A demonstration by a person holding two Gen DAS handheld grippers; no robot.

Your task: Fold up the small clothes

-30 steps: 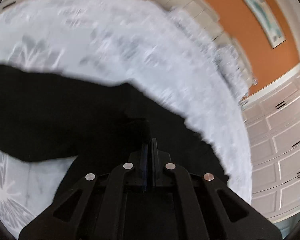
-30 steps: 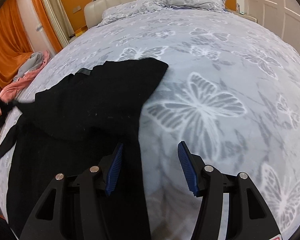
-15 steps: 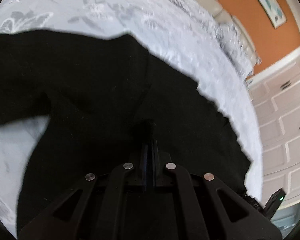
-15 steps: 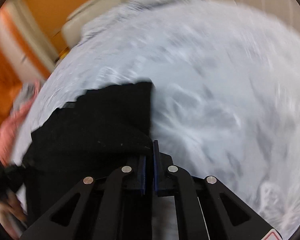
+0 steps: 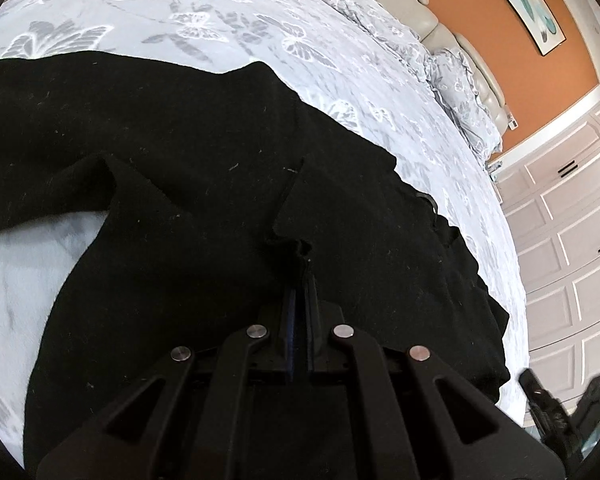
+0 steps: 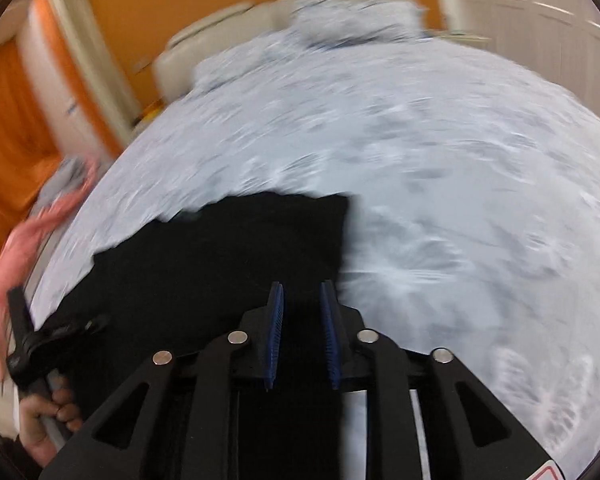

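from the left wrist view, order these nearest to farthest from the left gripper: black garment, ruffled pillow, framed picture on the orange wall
1. black garment: pinched at the left gripper, spread on the bed just ahead.
2. ruffled pillow: at the head of the bed, upper right.
3. framed picture: on the orange wall above the headboard, top right, behind the pillow.

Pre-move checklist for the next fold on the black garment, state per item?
1. Left gripper clamped on the black garment: ok, jaws shut with a fabric edge pinched at the tips.
2. Right gripper gripping: not ok, its jaws have just been opening, a gap shows between the blue pads, and no fabric is pinched.
3. Garment flat: not ok, ridges and an overlapped flap in the left wrist view.
4. Landing area on the butterfly bedspread: ok, bare beyond the garment.
5. Right wrist view sharp: not ok, motion blur.
6. Pink clothes apart from garment: cannot tell.
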